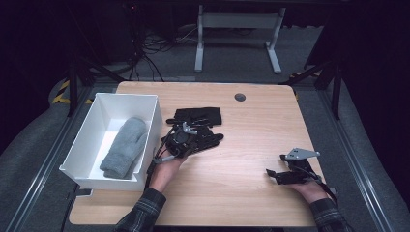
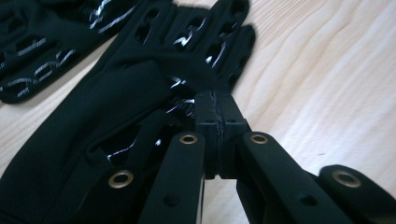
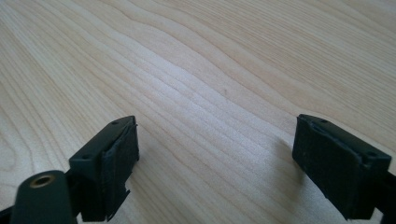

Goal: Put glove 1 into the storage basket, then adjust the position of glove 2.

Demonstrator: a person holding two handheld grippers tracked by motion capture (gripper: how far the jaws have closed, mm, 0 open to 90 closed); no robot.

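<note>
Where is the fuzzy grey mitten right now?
In the high view, the grey mitten lies inside the white box at the table's left edge, just left of the black gloves.

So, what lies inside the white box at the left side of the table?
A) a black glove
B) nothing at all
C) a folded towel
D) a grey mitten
D: in the high view a grey mitten lies on the floor of the white box, while the black gloves lie on the table beside it.
</note>
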